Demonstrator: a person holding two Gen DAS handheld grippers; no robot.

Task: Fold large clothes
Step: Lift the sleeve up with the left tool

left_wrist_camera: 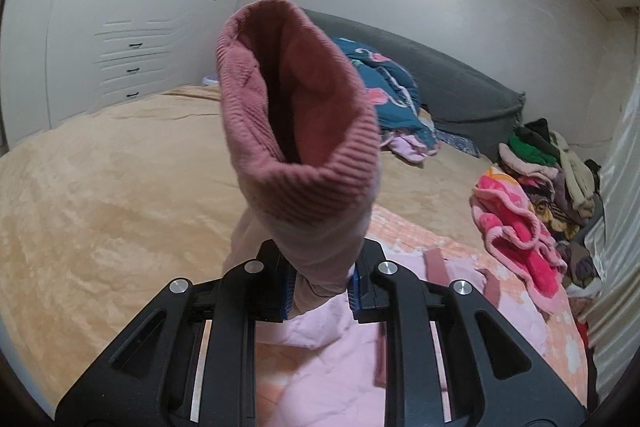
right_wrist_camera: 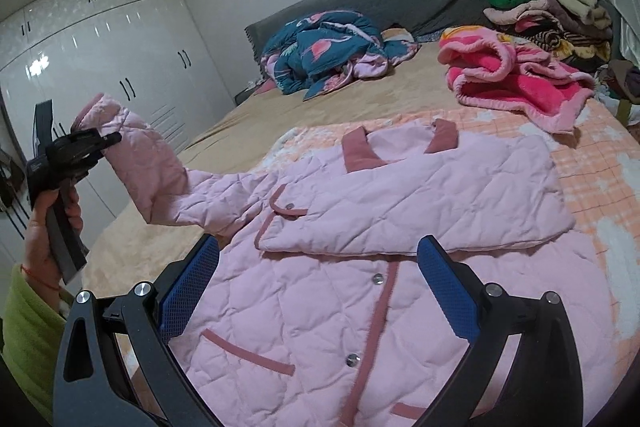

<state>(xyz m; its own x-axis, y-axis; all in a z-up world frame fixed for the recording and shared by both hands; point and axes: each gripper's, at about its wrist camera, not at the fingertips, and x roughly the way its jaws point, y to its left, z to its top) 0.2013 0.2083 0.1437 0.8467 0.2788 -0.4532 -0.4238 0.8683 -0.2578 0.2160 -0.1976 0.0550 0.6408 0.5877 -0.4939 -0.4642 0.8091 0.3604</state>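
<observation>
Pink quilted jacket (right_wrist_camera: 360, 267) lies spread across the bed (right_wrist_camera: 256, 115), near its front edge. Left gripper (left_wrist_camera: 318, 291) is clamped on the raised sleeve (left_wrist_camera: 296, 115). Right gripper (right_wrist_camera: 316, 283) hovers above, fingers apart, empty.

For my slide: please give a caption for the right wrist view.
Left gripper lifts the pink jacket's sleeve; open right gripper hovers above.

Left gripper (left_wrist_camera: 318, 291), lower centre, clamped on a pink sleeve (left_wrist_camera: 316, 251); its ribbed cuff (left_wrist_camera: 280, 163) gapes toward the lens at centre. Tan bedspread (left_wrist_camera: 100, 187) left; clothes pile (left_wrist_camera: 552, 171) right.
</observation>
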